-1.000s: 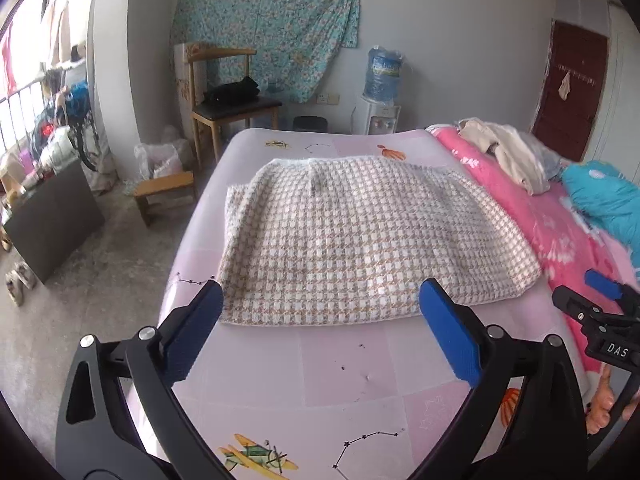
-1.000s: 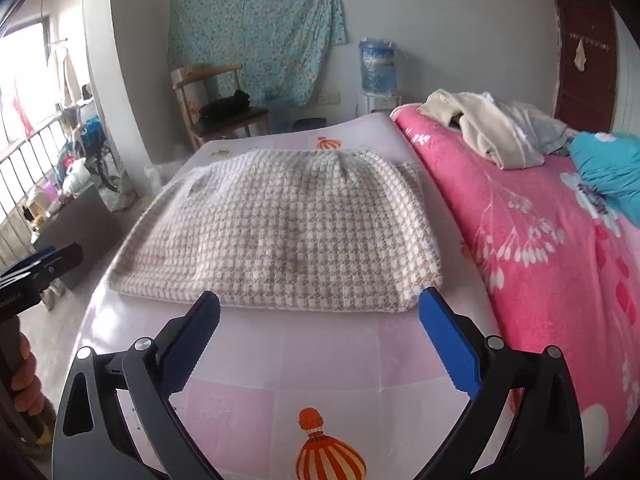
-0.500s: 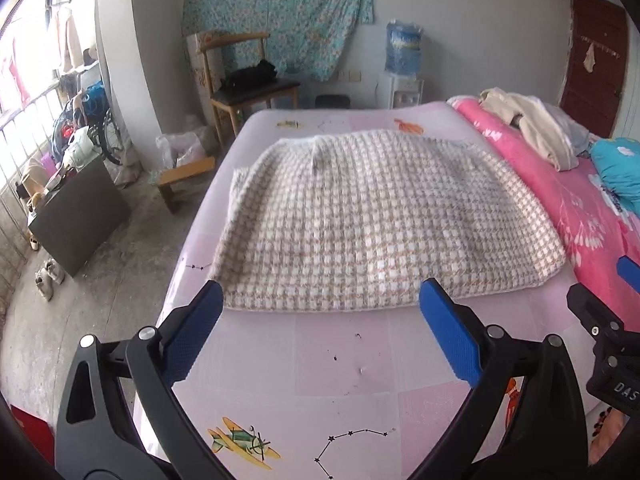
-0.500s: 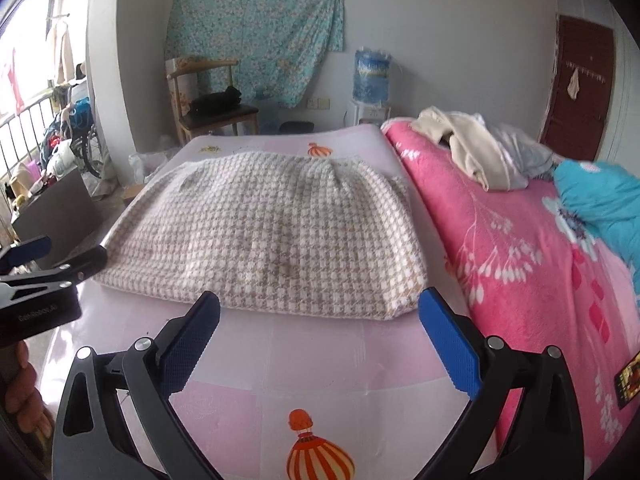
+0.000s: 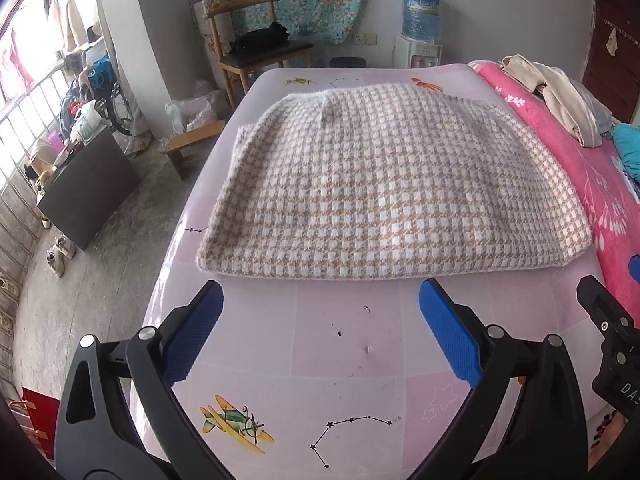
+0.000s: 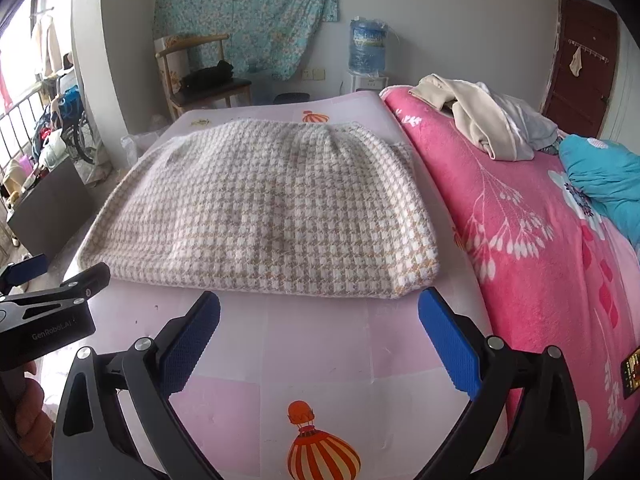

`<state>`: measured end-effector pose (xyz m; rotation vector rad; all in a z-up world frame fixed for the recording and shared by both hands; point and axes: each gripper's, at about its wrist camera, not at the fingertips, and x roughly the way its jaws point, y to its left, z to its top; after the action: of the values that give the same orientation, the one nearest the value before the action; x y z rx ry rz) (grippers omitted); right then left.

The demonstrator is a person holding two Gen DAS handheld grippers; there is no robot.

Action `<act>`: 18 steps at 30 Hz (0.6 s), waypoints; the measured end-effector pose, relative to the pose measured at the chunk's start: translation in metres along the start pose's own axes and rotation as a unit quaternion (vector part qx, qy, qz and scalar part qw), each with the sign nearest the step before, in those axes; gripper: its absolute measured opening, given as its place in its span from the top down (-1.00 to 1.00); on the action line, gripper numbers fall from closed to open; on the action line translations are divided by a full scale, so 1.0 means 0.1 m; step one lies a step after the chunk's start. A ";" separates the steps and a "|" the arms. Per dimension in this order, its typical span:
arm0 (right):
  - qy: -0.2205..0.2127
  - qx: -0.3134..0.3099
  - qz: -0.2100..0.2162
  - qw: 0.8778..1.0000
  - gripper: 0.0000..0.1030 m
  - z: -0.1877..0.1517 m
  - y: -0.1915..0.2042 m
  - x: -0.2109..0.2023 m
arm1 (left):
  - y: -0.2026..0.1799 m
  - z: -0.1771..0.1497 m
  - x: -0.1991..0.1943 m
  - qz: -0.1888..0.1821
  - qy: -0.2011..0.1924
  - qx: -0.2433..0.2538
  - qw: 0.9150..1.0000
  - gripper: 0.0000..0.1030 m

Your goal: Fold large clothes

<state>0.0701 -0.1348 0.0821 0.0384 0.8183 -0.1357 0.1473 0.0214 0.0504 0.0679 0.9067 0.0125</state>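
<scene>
A beige-and-white houndstooth garment (image 5: 384, 184) lies folded flat on the pale pink bed sheet (image 5: 340, 344); it also shows in the right wrist view (image 6: 264, 208). My left gripper (image 5: 320, 304) is open and empty, just short of the garment's near edge. My right gripper (image 6: 320, 312) is open and empty, near the garment's near right corner. The left gripper shows at the left edge of the right wrist view (image 6: 48, 300), and the right gripper at the right edge of the left wrist view (image 5: 612, 328).
A pink floral blanket (image 6: 520, 216) covers the bed's right side, with a heap of beige clothes (image 6: 480, 120) and a teal cloth (image 6: 604, 176). A wooden chair (image 5: 256, 52), a water dispenser (image 5: 420, 36) and a dark box (image 5: 84, 192) stand on the floor beyond and left.
Both grippers have risen and pulled slightly back from the garment, and the views tilt down more. The garment has not moved. Both stay open.
</scene>
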 end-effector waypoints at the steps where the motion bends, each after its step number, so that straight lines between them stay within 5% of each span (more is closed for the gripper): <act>1: 0.003 0.001 0.001 1.000 -0.88 0.00 0.01 0.01 | 0.00 0.00 0.01 -0.002 0.002 0.001 1.000 -0.84; 18: 0.020 -0.003 -0.002 1.000 -0.88 -0.02 0.08 0.05 | -0.07 -0.03 0.05 -0.033 0.018 0.005 0.999 -0.84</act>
<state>0.0725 -0.1270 0.0769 0.0329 0.8591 -0.1366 0.1483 0.0152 0.0443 0.0464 0.9442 -0.0523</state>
